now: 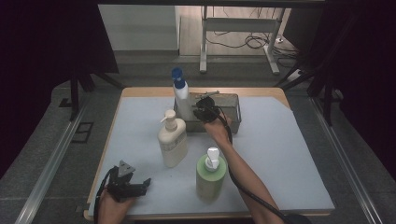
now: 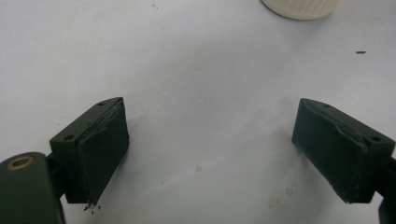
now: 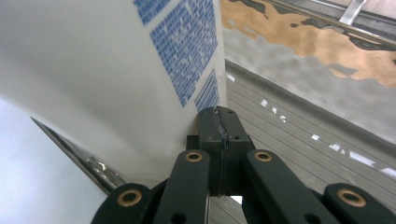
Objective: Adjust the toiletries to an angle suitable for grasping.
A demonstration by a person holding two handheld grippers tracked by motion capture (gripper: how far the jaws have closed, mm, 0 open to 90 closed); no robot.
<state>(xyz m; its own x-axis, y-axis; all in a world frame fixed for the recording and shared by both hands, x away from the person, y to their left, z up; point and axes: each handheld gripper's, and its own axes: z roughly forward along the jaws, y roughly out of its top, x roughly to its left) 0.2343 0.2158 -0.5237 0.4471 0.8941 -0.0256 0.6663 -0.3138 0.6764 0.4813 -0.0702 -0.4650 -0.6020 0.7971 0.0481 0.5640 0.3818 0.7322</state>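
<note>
One bottle, the blue-capped white bottle (image 1: 181, 95), stands in the metal tray's (image 1: 233, 112) left end w/ right gripper (image 3: 219, 122) jaws pressed together, empty, beside it. Left gripper (image 2: 210, 149) spread over mat. Next, prob.: open right jaws, grab the bottle.

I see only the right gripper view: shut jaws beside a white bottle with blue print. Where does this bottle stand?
Observer: The bottle stands in a grey tray at the far edge of the mat.
Operator: Is the left gripper busy?
Observer: No. The left gripper is open above bare mat, with nothing between its jaws.
Operator: Are there other bottles?
Observer: Two pump bottles, a cream one and a green one, stand upright outside the tray.
</note>
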